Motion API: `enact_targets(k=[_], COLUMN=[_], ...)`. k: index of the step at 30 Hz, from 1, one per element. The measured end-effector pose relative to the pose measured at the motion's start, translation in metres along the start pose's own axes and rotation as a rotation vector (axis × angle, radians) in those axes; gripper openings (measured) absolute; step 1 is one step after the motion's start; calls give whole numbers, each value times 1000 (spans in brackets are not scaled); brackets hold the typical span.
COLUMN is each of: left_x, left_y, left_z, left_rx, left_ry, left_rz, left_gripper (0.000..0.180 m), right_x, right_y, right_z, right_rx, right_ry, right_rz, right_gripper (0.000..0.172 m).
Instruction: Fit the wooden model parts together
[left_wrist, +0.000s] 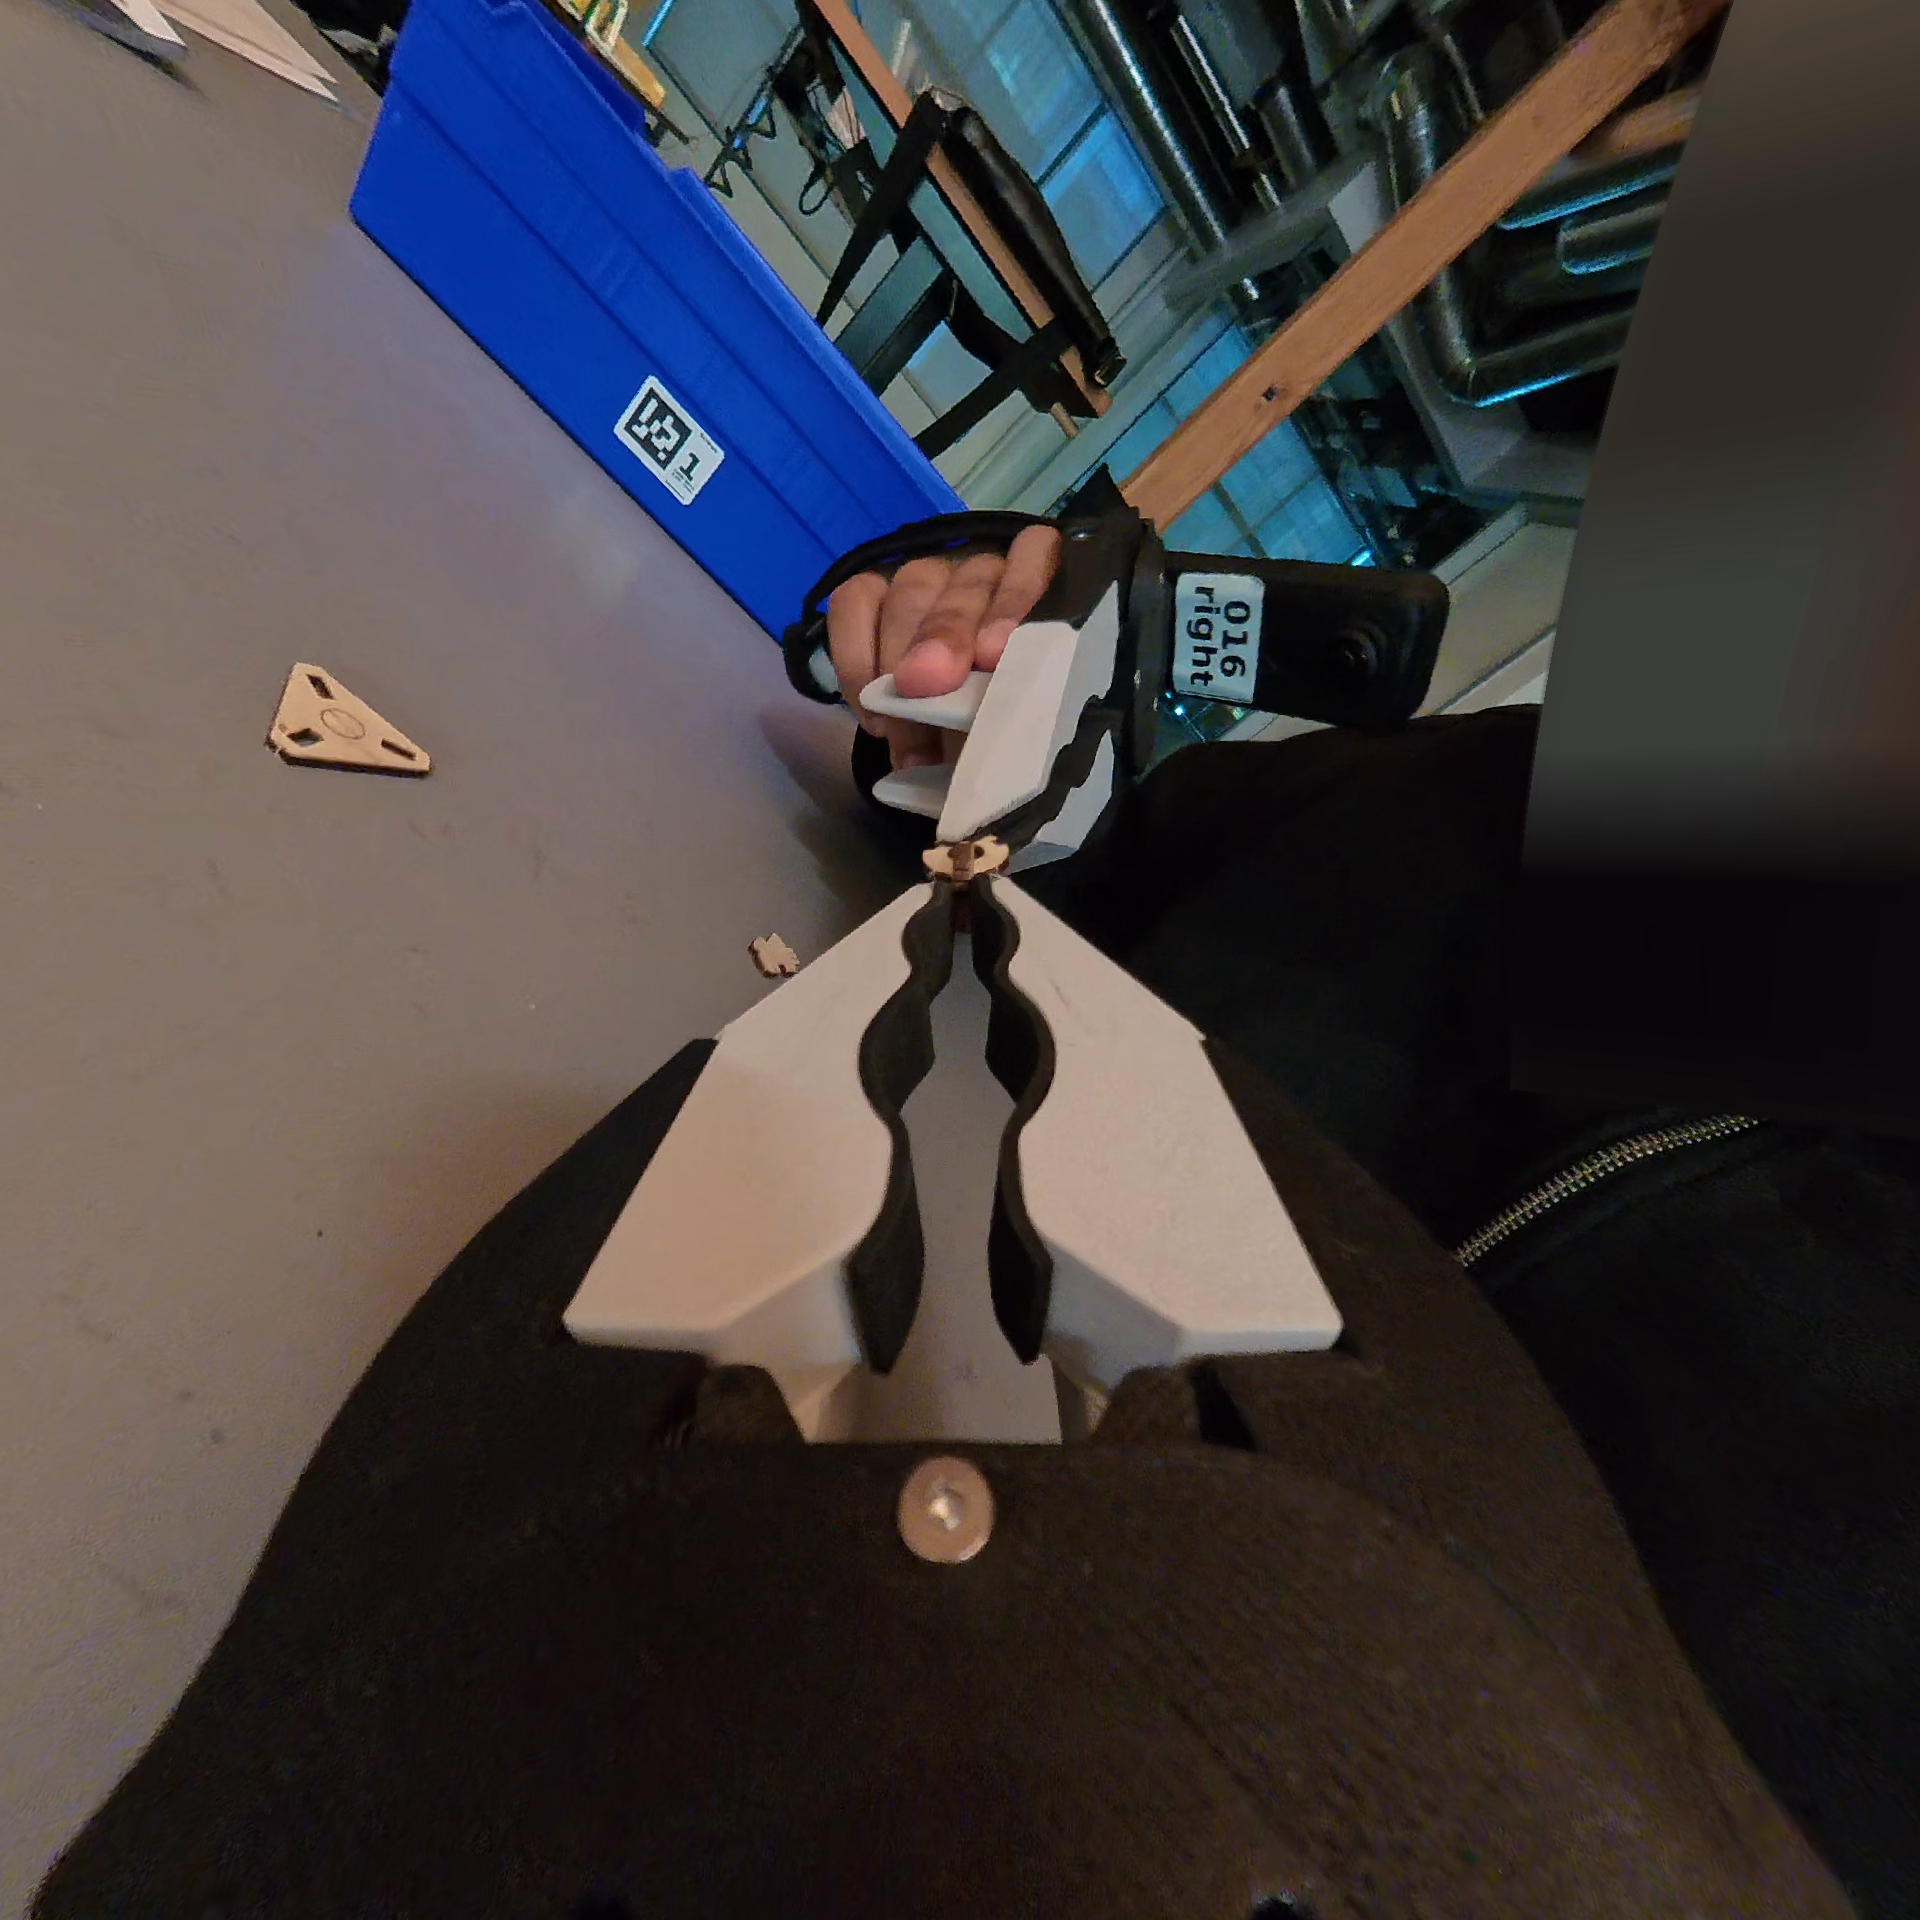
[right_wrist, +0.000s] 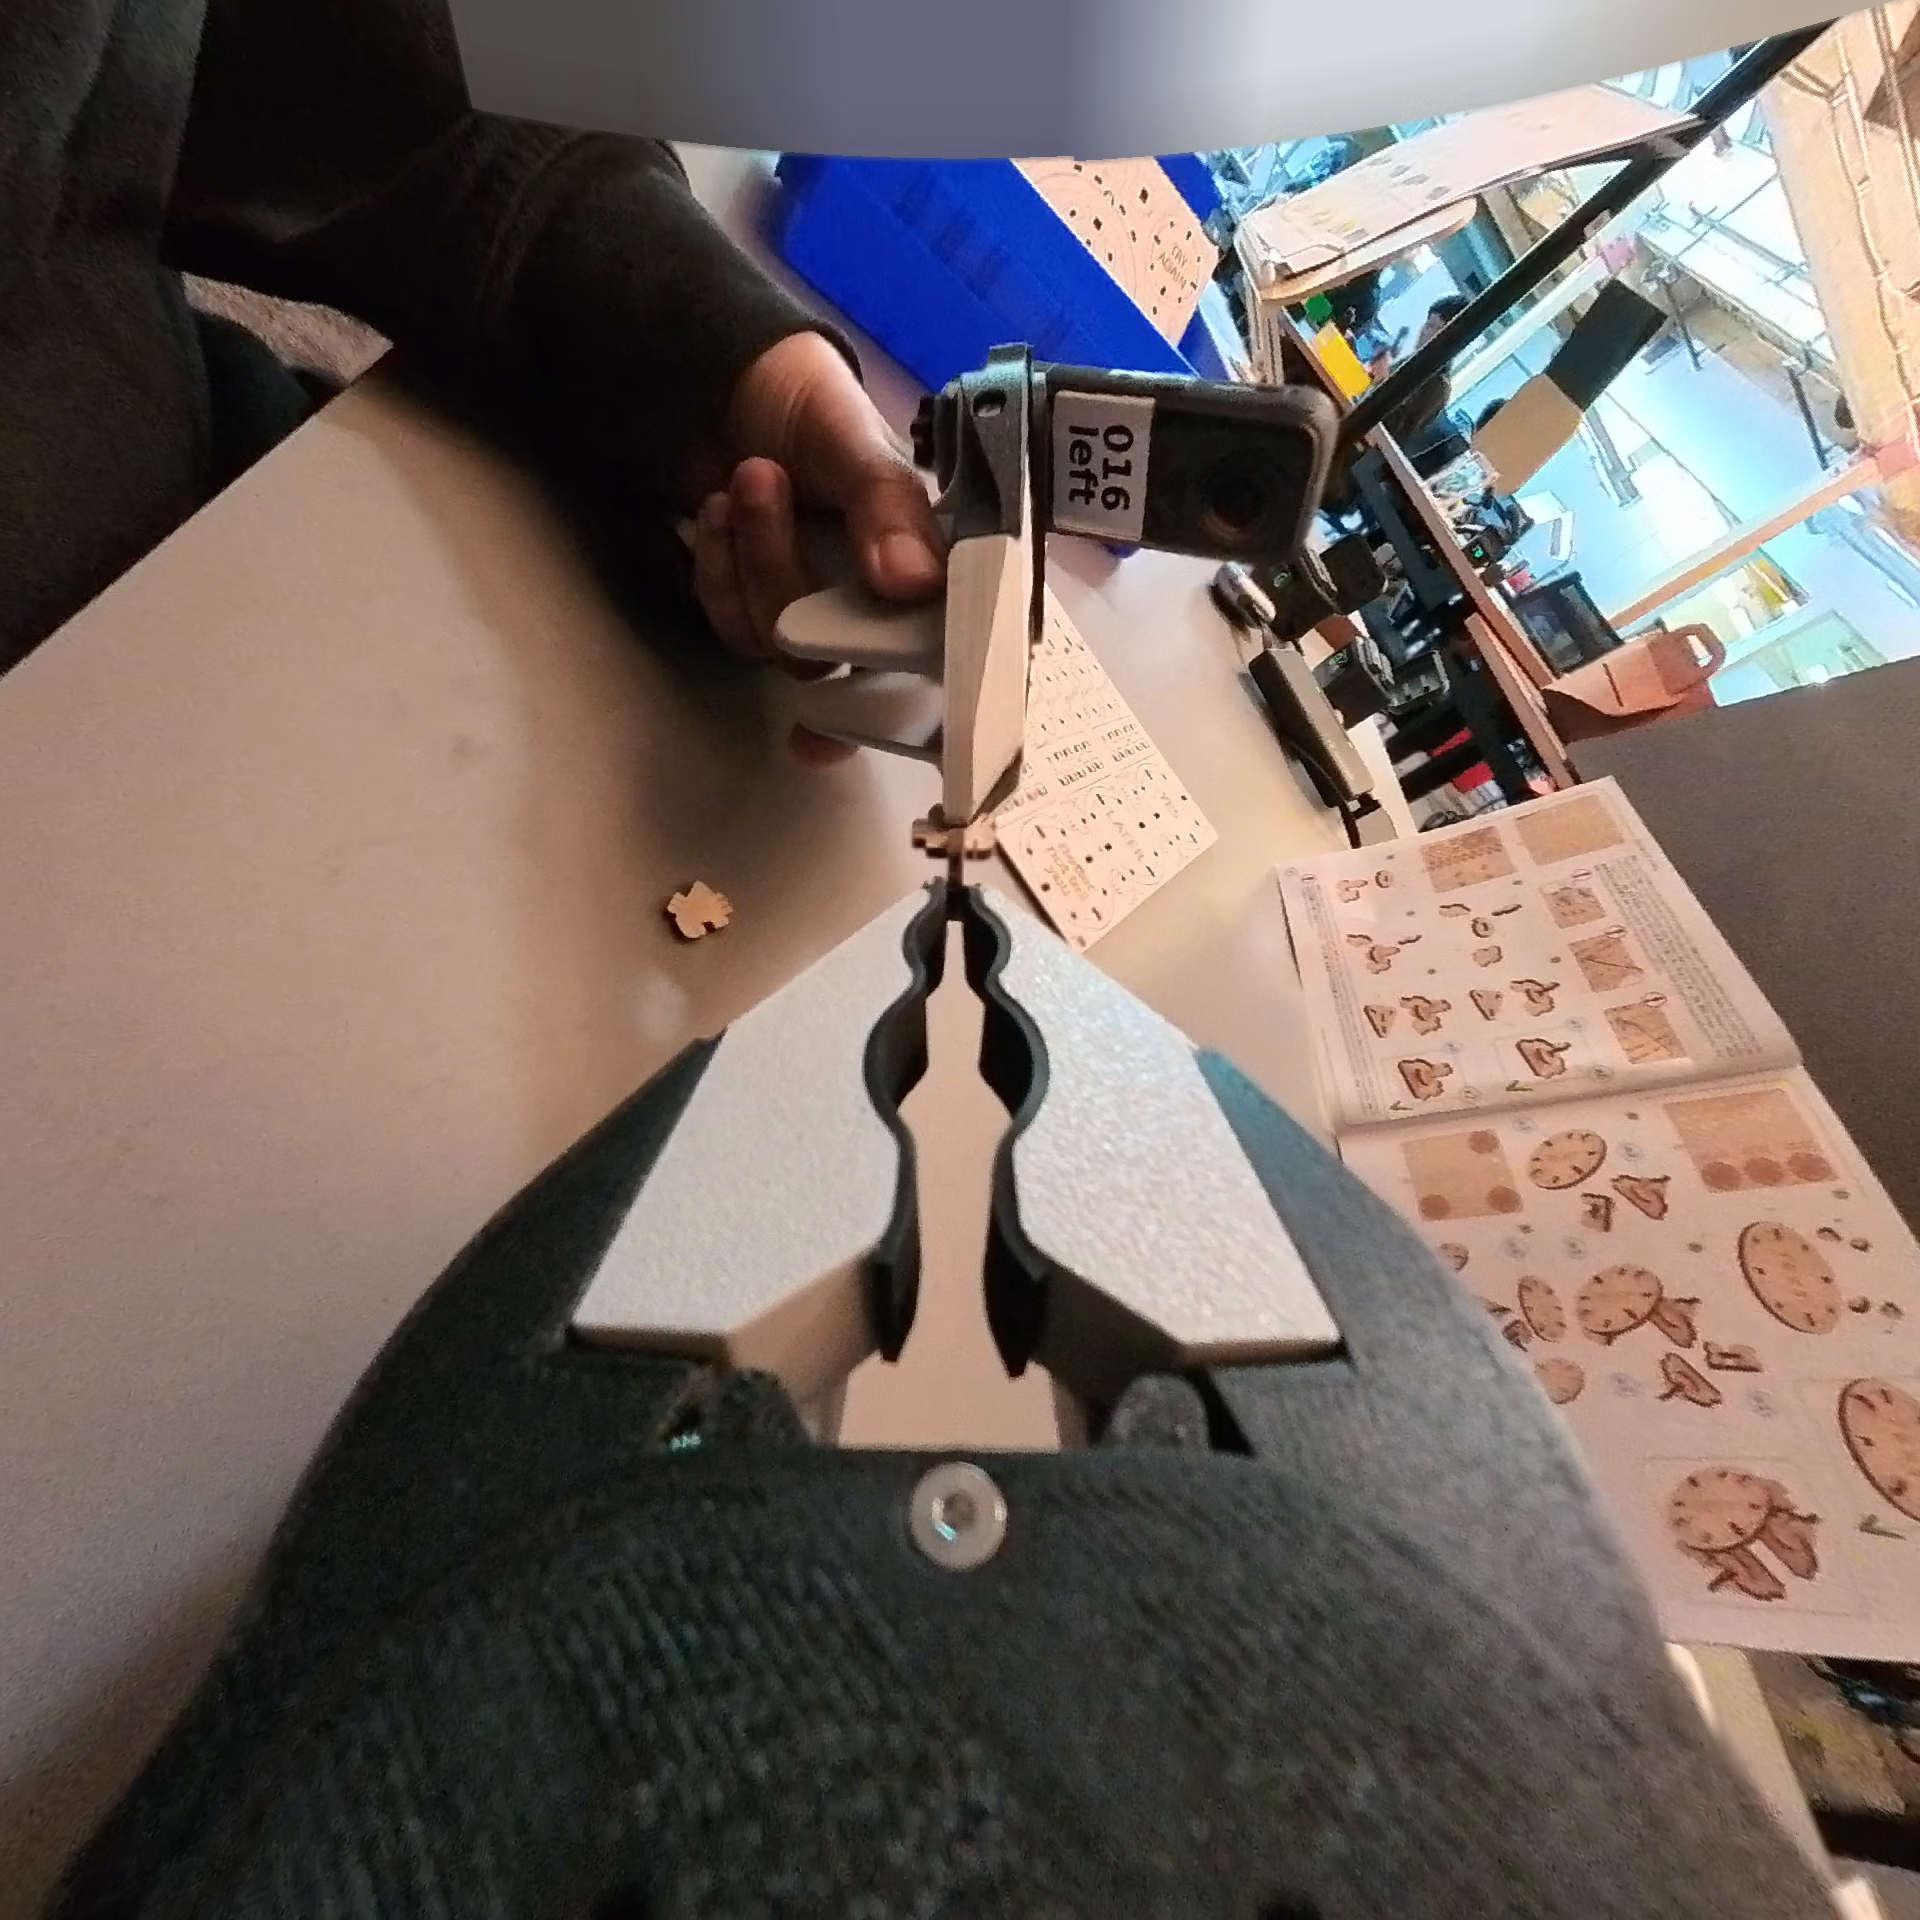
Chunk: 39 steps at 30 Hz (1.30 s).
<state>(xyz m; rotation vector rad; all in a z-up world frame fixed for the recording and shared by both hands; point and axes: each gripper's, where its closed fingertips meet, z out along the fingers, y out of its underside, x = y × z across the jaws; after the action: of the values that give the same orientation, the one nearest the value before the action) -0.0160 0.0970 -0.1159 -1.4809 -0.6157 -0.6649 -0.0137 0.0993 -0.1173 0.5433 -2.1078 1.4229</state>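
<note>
The two grippers meet tip to tip above the grey table (left_wrist: 312, 1039), and between them is a small assembly of two thin wooden pieces slotted crosswise.

The left gripper (left_wrist: 958, 902) has its jaws almost closed on a dark, thin wooden piece (left_wrist: 961, 914) that stands edge-on between the black pads; its long axis runs along the fingers, pointing forward to the other gripper. The right gripper (right_wrist: 948, 902) is also nearly closed, its tips pinching the edge of a pale wooden piece (left_wrist: 964, 858) (a small flat part with lobed, notched ends). This pale piece lies across the line of the fingers, so its long axis goes left to right in both views.

On the table near the tips lies a loose notched wooden piece (right_wrist: 698, 910). Further away are a triangular wooden plate (left_wrist: 343, 724), a blue bin (left_wrist: 623, 301), a laser-cut wooden sheet (right_wrist: 1112, 831) and an open instruction booklet (right_wrist: 1558, 1143).
</note>
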Motion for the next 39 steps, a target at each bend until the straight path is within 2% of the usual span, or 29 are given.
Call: enact_targets(k=[39], left_x=[-13], left_y=[5], left_z=[2], left_rx=[-23], left_ry=[-98], left_rz=[-15], left_gripper=[1], right_x=[-5], right_y=[11], right_z=[4], right_rx=[-80], right_ry=[-21], right_rz=[20], right_gripper=[0])
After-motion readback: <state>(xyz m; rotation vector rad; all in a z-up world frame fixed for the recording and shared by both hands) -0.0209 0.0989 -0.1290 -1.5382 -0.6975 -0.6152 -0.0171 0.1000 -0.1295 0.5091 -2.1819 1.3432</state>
